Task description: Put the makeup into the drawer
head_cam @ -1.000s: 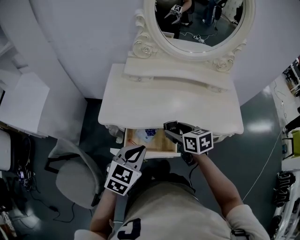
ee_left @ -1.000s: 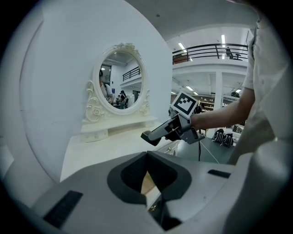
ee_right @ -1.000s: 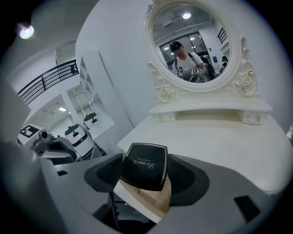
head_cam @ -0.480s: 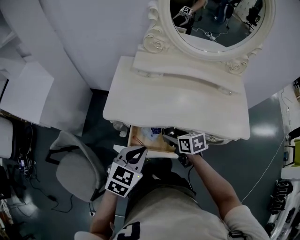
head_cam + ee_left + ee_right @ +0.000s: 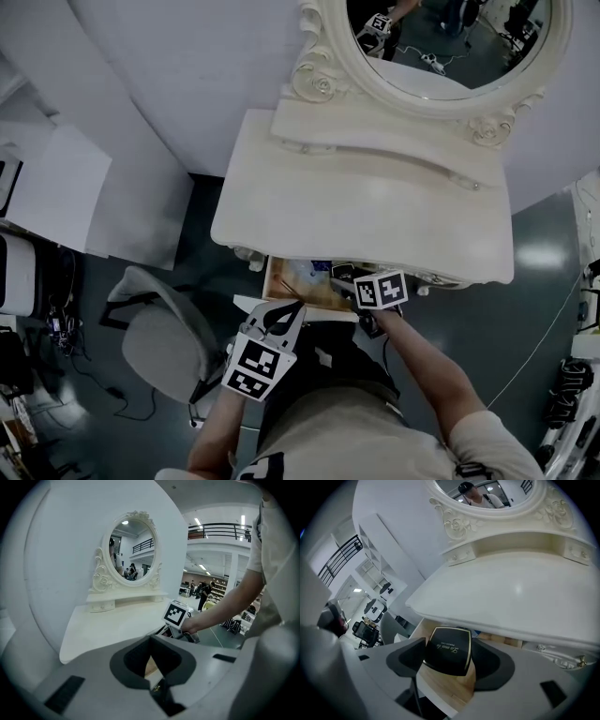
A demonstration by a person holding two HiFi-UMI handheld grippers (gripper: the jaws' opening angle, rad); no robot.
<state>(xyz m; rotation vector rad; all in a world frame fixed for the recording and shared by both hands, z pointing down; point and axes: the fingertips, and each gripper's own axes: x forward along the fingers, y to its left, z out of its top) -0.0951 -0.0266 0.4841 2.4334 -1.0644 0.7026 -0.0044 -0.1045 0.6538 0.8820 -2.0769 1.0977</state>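
Currently held: black compact [image 5: 446,648], pinched by its side edges between the jaws of the right gripper [image 5: 451,663], lid up, so it can go in flat.
Compact's place: over the wooden floor of the open drawer [image 5: 443,686], just below the gripper and apparently not yet resting on it.
Left gripper [image 5: 151,648]: jaws together, empty, idle just beside the right gripper and clear of the drawer mouth.
In the way: bench top [image 5: 520,597] overhangs closely above the right gripper, so clearance looks tight; something blue [image 5: 314,272], possibly a packet, lies deeper ahead in the drawer.
Around: oval mirror [image 5: 450,47] far ahead; grey chair [image 5: 164,342] off to the left gripper's outer side.
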